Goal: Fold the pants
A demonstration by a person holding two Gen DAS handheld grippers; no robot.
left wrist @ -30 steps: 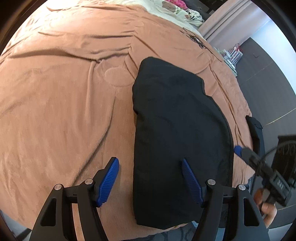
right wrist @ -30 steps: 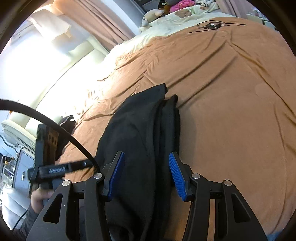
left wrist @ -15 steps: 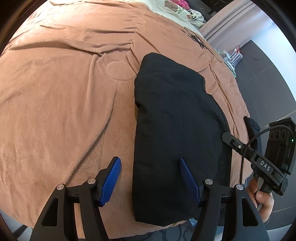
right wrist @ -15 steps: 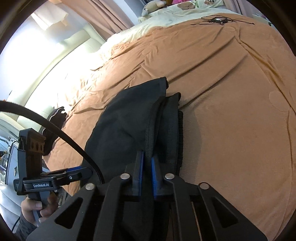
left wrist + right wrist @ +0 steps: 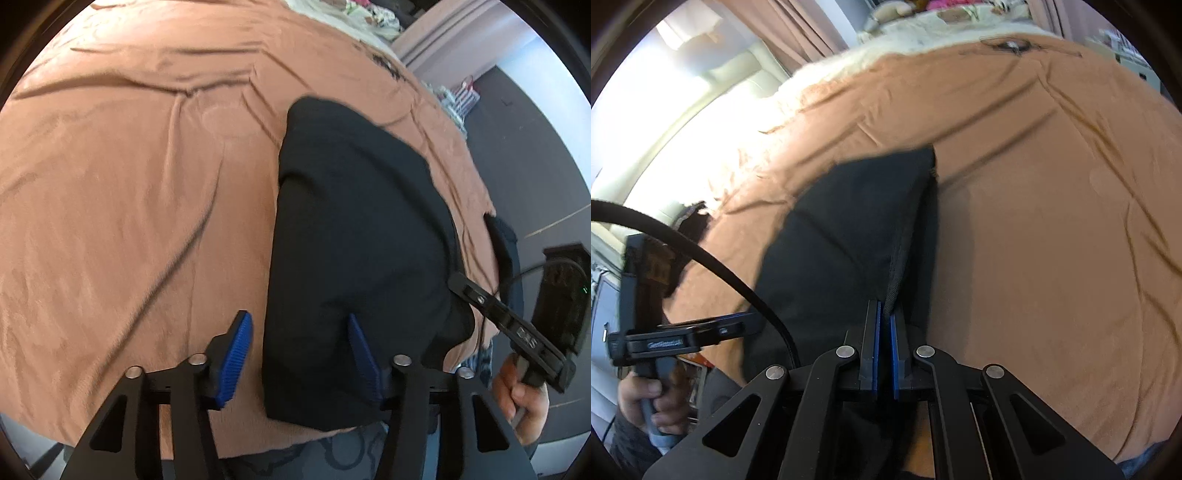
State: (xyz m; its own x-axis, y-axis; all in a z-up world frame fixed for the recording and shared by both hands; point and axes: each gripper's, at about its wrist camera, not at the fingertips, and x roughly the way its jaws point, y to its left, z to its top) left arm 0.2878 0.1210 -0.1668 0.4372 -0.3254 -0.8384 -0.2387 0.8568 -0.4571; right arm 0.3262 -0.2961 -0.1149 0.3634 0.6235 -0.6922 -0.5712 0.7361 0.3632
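1. Broadly, a brown bedspread (image 5: 129,221) covers the bed.
2. Folded black pants (image 5: 351,240) lie on it near the front edge.
3. Left gripper (image 5: 299,354) straddles the pants' near corner, its jaws half apart and just been closing, pads not pressing cloth.
4. Right gripper (image 5: 883,332) is clamped tight on the pants' lifted edge.

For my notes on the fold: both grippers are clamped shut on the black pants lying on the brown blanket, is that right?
Only partly. The right gripper is shut on the black pants, as the right wrist view shows. The left gripper is open, straddling the pants' edge on the brown blanket, per the left wrist view.
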